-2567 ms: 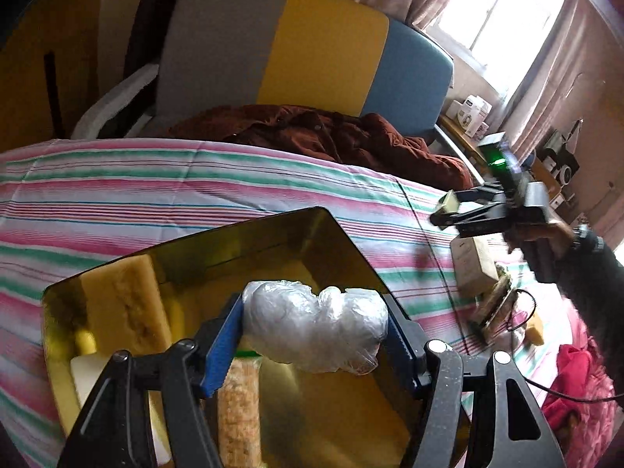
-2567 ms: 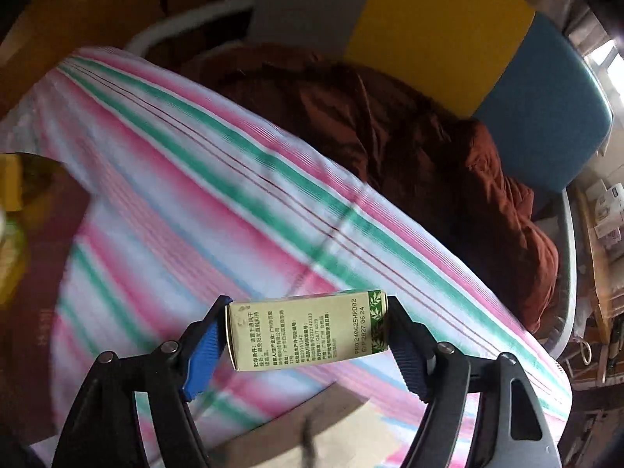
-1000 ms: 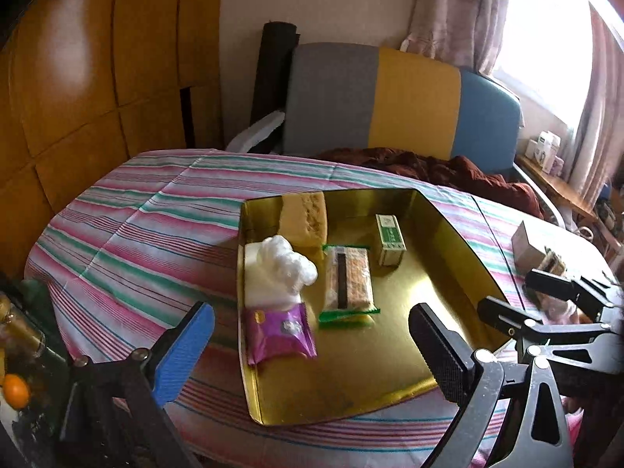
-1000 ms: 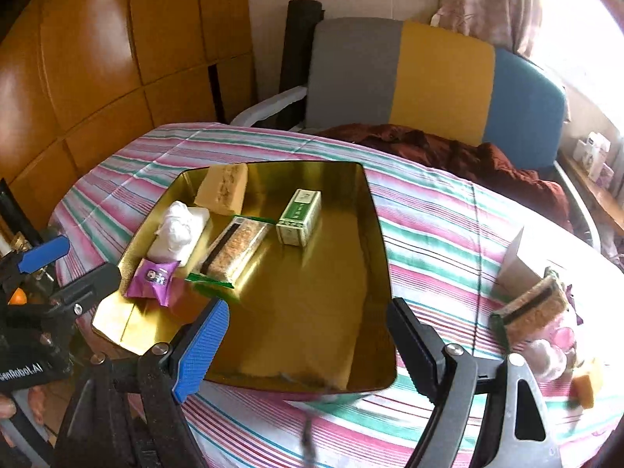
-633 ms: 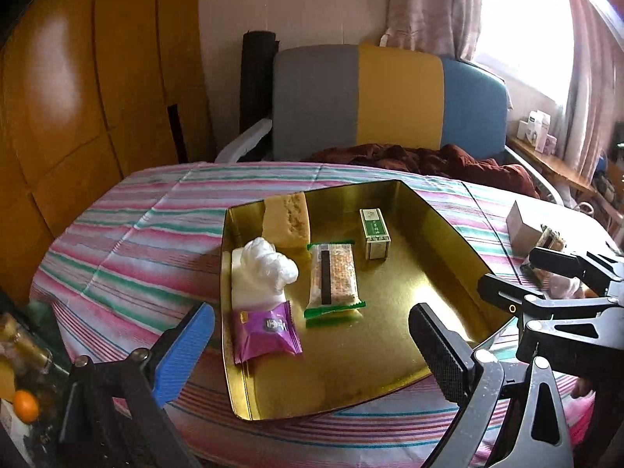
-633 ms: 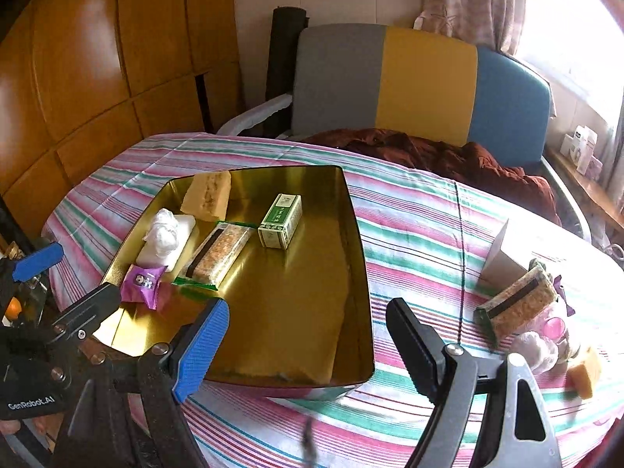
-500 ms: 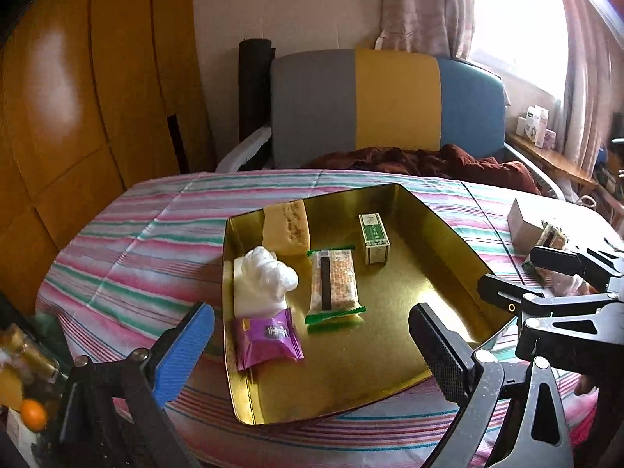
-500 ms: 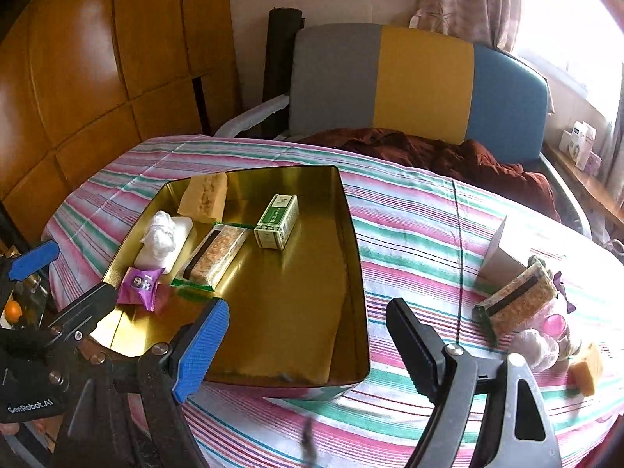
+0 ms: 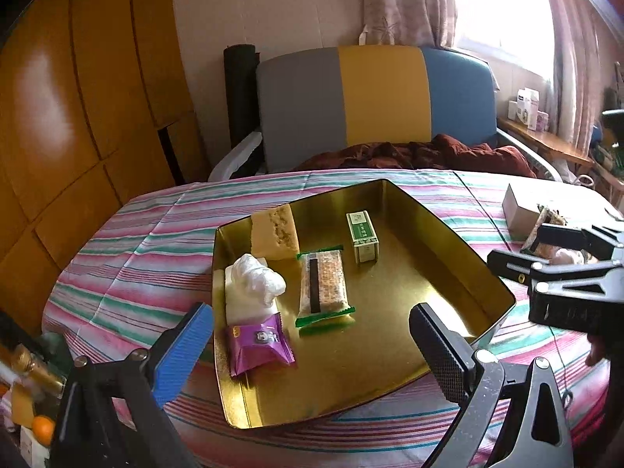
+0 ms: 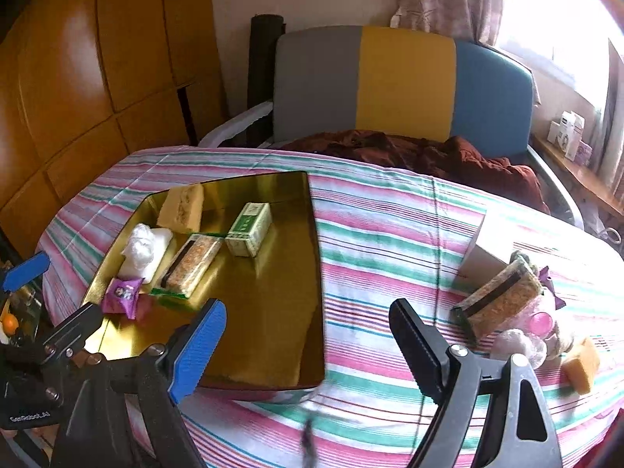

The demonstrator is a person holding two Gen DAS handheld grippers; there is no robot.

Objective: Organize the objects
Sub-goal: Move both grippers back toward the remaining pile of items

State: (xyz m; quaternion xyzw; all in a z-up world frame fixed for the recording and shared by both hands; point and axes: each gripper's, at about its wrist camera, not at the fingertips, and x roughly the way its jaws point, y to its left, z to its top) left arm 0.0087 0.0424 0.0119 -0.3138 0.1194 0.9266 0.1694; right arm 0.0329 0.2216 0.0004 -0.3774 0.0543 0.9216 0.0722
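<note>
Both grippers, left gripper [image 9: 312,341] and right gripper [image 10: 308,337], hang spread and empty before the gold tray [image 10: 316,257]. Right of the tray, a light, crushable wrapped grain bar [image 10: 497,298] awaits a gentle pinch across its long sides.

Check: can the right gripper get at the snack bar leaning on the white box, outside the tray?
Probably yes. The right gripper is open and empty, and only bare striped cloth lies between it and the snack bar. The pink items crowd its near end, so a clean pinch may be tight.
</note>
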